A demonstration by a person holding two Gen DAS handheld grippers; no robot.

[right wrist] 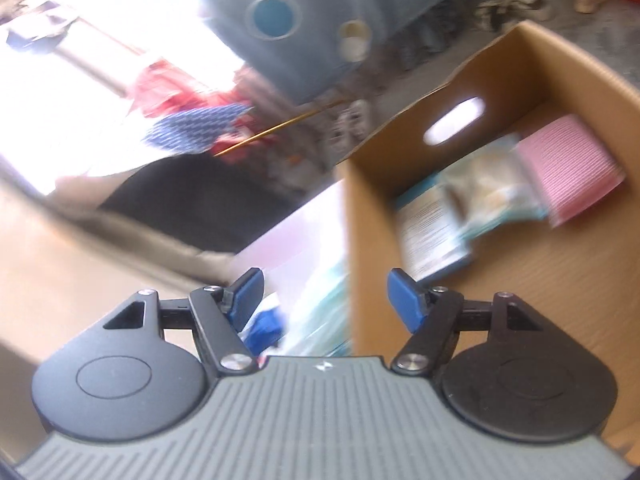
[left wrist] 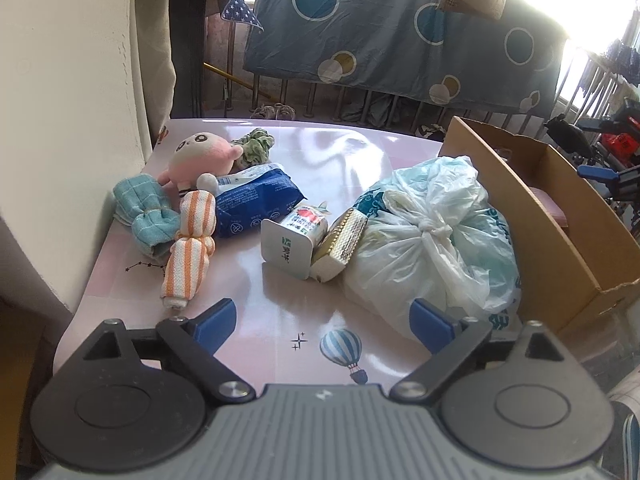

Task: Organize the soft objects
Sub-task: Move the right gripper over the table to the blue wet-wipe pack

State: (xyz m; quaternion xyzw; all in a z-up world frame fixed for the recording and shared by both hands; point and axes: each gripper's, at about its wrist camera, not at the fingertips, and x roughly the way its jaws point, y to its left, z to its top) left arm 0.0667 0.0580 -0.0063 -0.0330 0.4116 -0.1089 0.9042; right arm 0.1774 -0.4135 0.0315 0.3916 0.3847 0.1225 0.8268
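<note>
1. Well, from the left wrist view, the left gripper (left wrist: 324, 326) hangs above the near edge of the pink table (left wrist: 344, 160) with its blue pads spread wide and nothing between them.
2. Along the table's left side lie a teal checked cloth (left wrist: 142, 216) tied in a bow and an orange-striped rolled cloth (left wrist: 190, 256), the two touching.
3. Behind them a pink plush doll (left wrist: 198, 158) leans against a green scrunchie (left wrist: 254, 148), and a blue tissue pack (left wrist: 256, 204) lies just beside the doll.
4. At the middle, a small white carton (left wrist: 292, 242) lies tipped on its side, touching a gold-patterned packet (left wrist: 340, 244).
5. That packet leans on a knotted white plastic bag (left wrist: 428, 232), which rests against the cardboard box (left wrist: 560, 216) on the right.
6. Over on the right wrist view, everything is blurred; the right gripper (right wrist: 324, 300) is over the near corner of the cardboard box (right wrist: 376, 240), its pads apart and holding nothing.
7. Inside the box lie a pink ribbed item (right wrist: 572, 168), a pale crumpled packet (right wrist: 488, 188) and a blue-and-white printed pack (right wrist: 428, 228), all close together.
</note>
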